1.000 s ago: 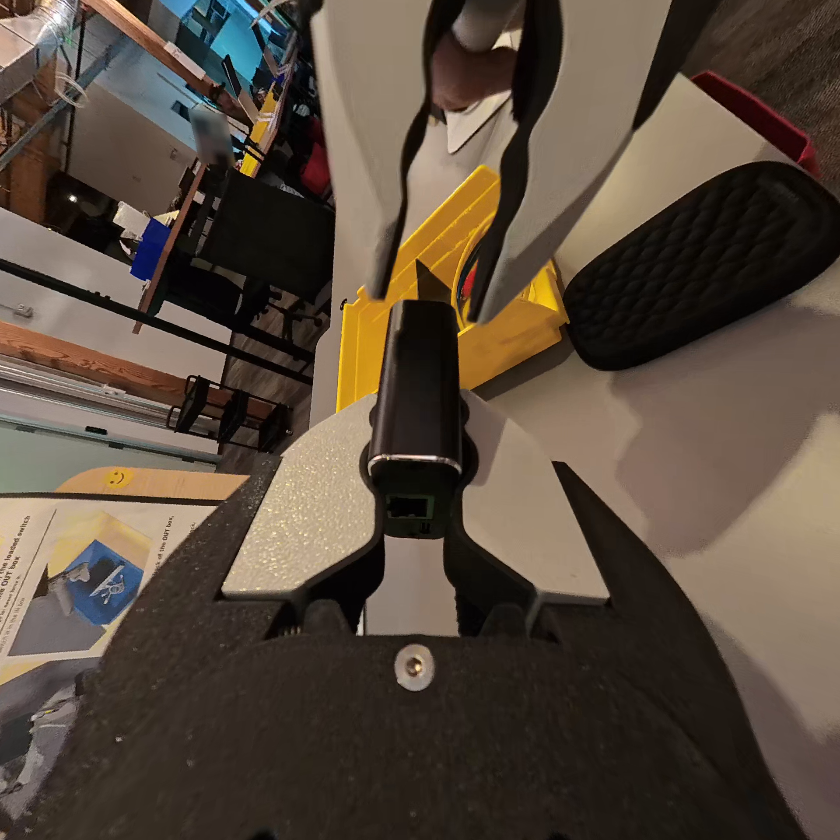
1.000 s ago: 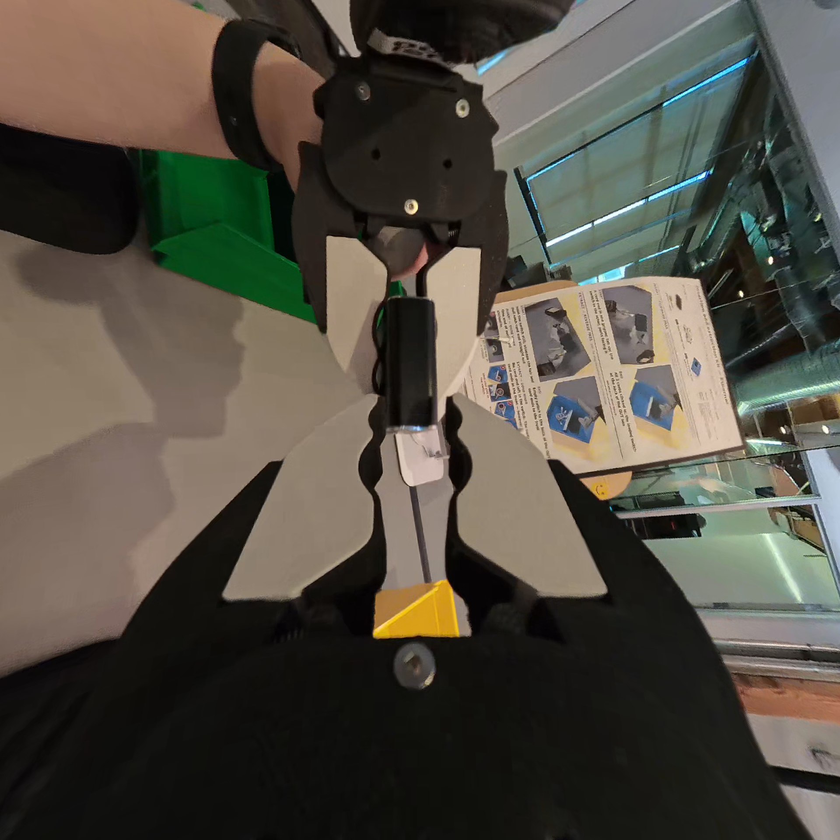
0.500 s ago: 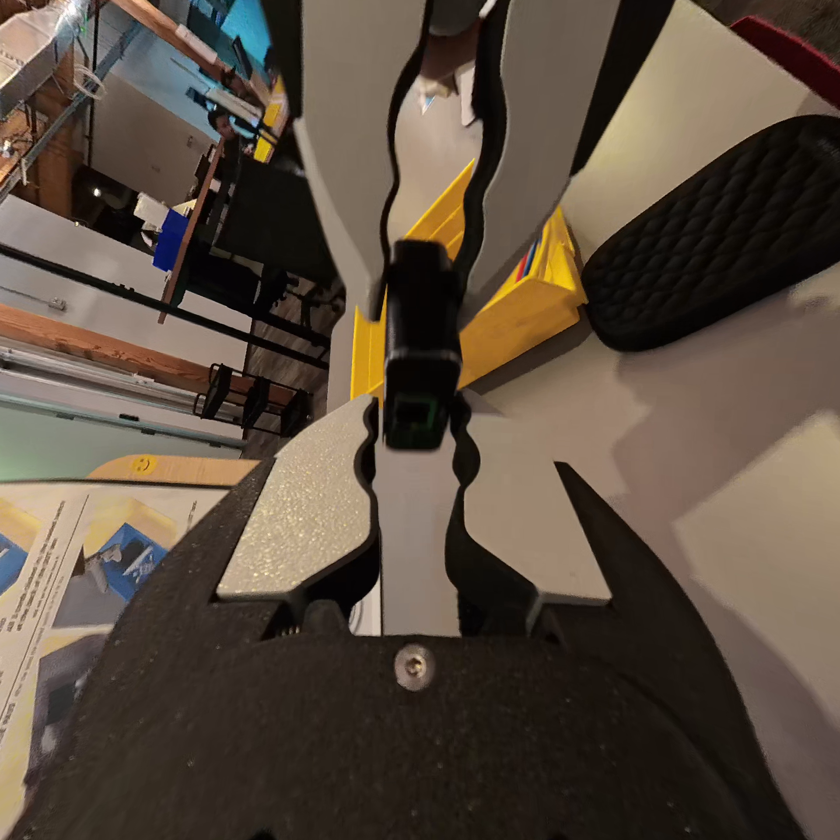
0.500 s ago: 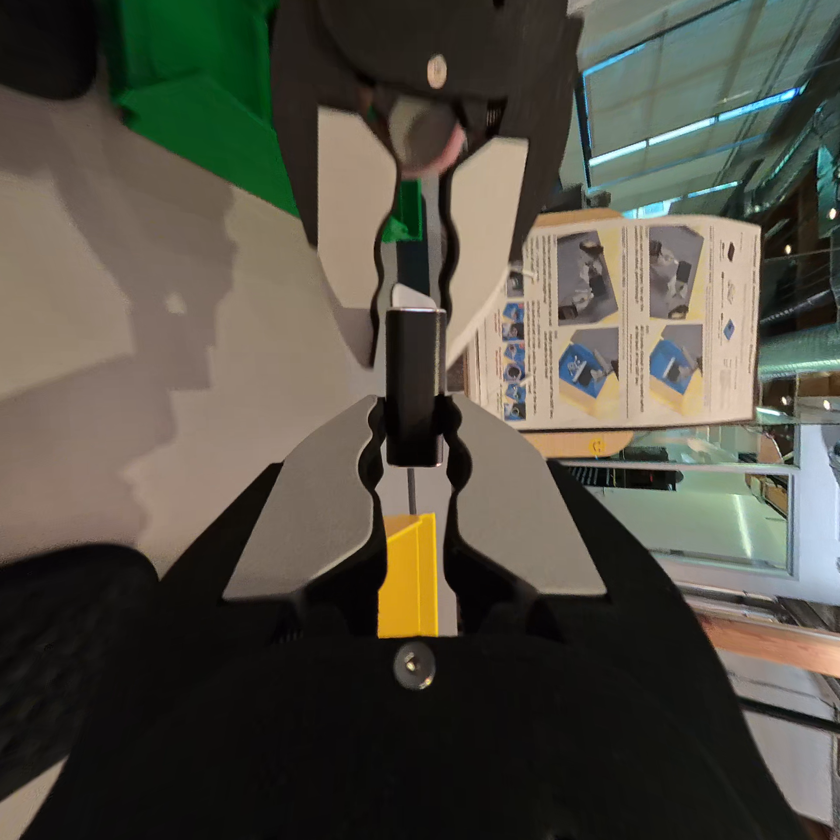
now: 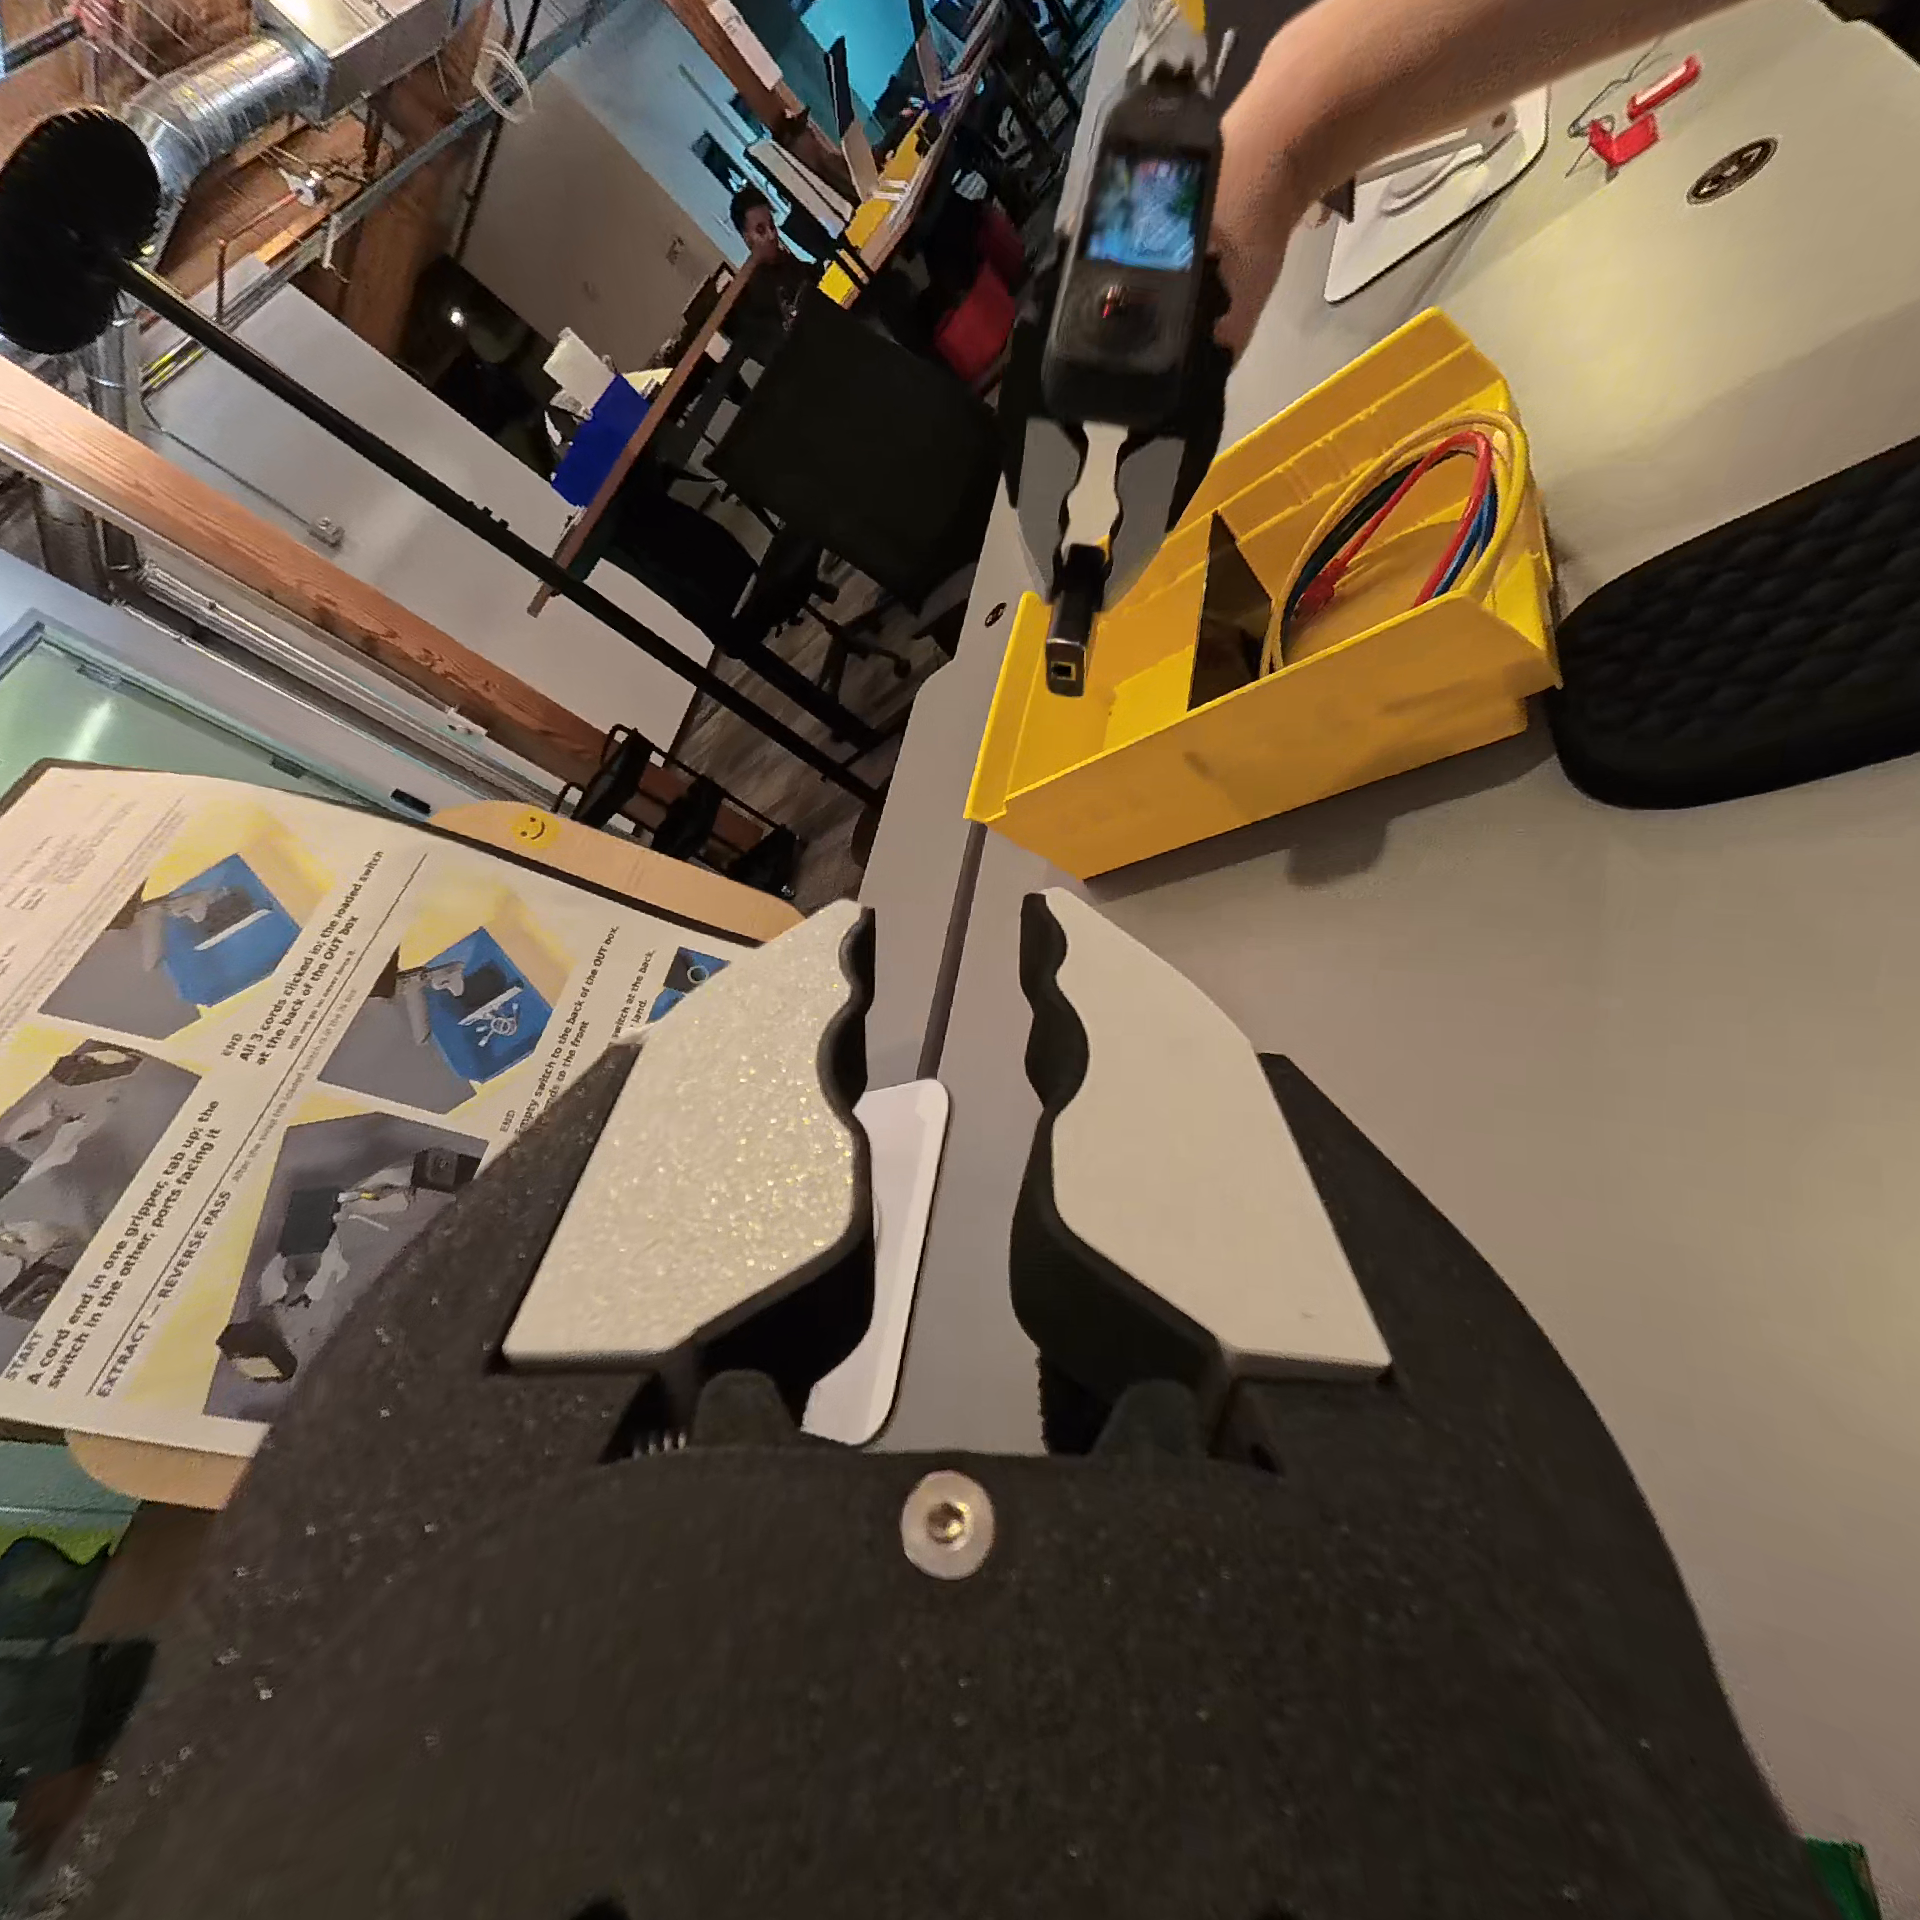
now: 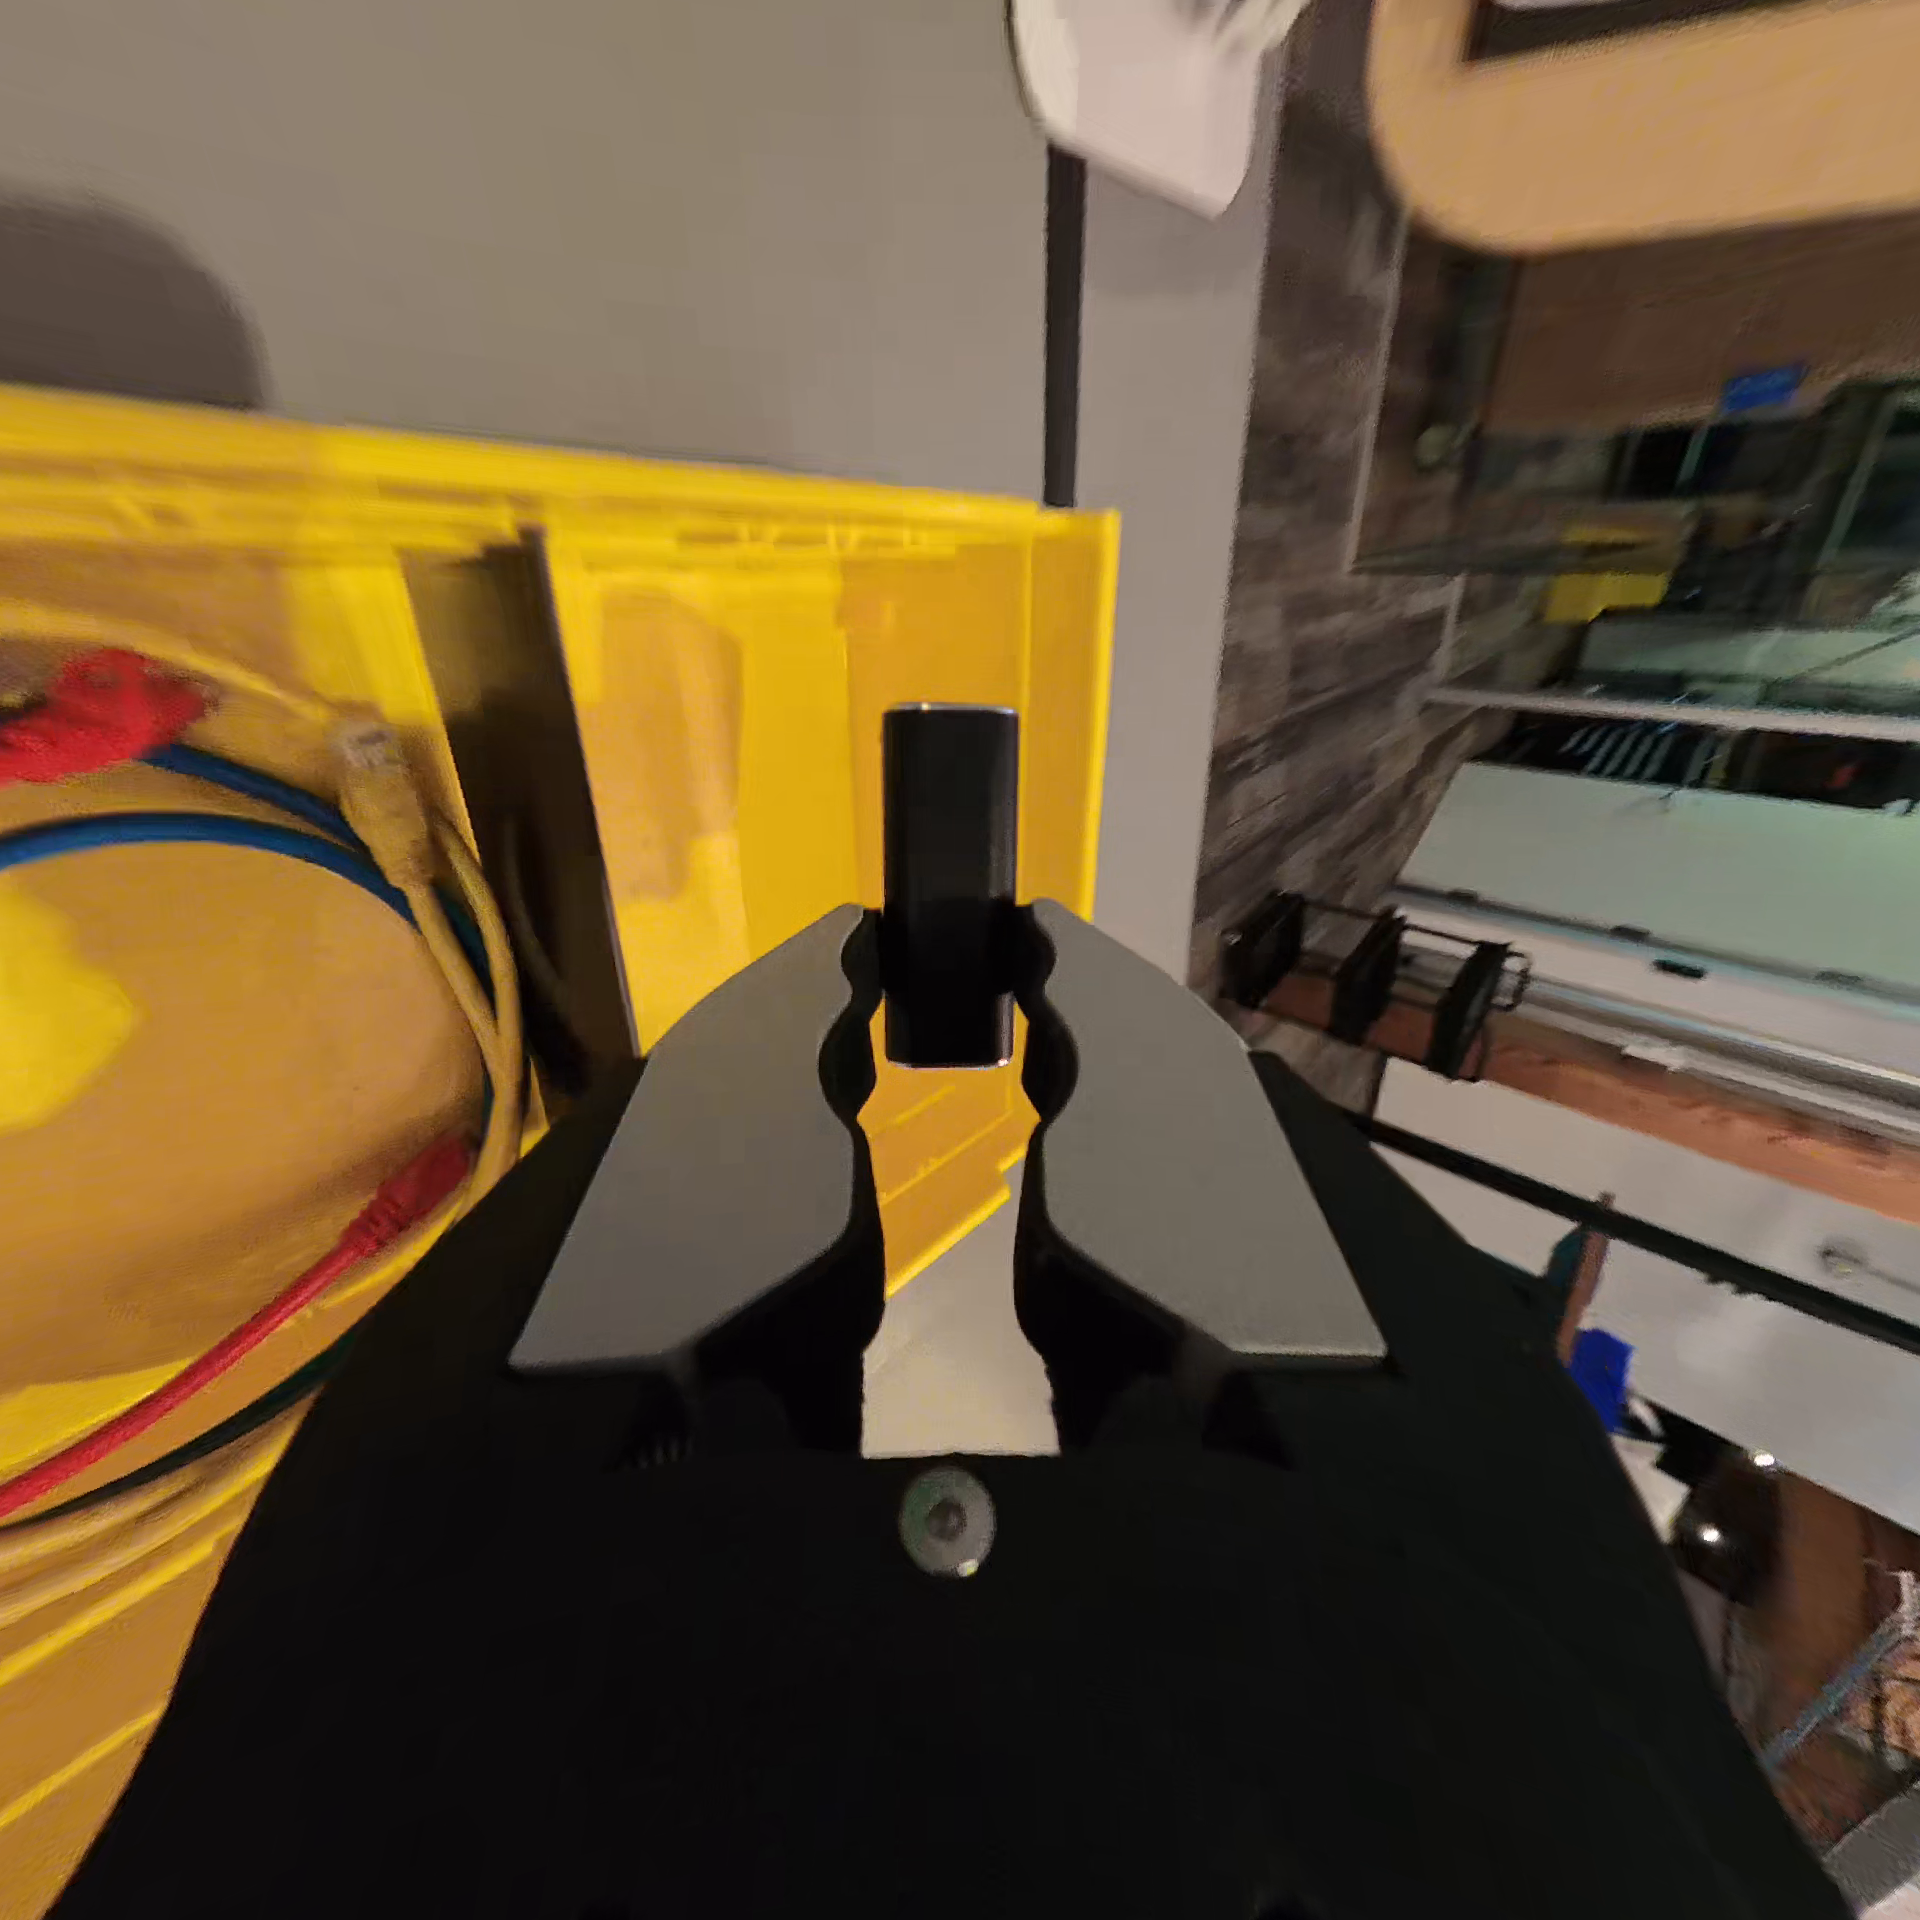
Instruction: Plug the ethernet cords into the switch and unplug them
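right gripper (image 6: 948, 920): pinching black switch (image 6: 948, 831) over yellow bin (image 6: 727, 644)
left gripper (image 5: 940, 914): spread, empty
risk: switch pinched only near one end; could pivot or slip

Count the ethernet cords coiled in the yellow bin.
3, all coiled together in the yellow bin's rear compartment: a red cord, a blue cord and a yellow cord. Others may be hidden underneath.
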A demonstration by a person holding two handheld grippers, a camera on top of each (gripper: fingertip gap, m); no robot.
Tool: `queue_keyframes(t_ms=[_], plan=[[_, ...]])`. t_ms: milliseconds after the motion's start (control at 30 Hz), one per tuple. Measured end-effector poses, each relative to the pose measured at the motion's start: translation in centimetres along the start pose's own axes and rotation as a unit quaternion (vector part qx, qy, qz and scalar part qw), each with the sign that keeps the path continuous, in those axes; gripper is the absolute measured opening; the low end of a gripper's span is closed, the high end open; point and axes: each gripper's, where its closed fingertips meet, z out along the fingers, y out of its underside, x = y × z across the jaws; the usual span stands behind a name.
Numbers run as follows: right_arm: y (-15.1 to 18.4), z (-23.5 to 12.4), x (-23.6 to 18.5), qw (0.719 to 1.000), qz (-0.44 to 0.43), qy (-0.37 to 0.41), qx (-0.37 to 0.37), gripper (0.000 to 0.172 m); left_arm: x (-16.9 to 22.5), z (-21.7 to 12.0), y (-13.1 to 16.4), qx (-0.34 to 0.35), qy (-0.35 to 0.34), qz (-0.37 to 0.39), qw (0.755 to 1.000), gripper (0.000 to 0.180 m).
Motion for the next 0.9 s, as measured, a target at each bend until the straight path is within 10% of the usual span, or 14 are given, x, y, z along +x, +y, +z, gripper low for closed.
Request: queue_keyframes(t_ms=[400,900], plan=[[4.4,8.8,-2.7,0.992,0.01,-0.121,-0.036,0.026,0.1,1.2,1.1,-0.012,0.014,-0.012,1.0,0.026],[5.9,10.0,-4.9,0.988,0.009,-0.152,-0.037,0.026,1.5,3.1,1.6,-0.031,0.04,-0.007,0.999,0.026]])
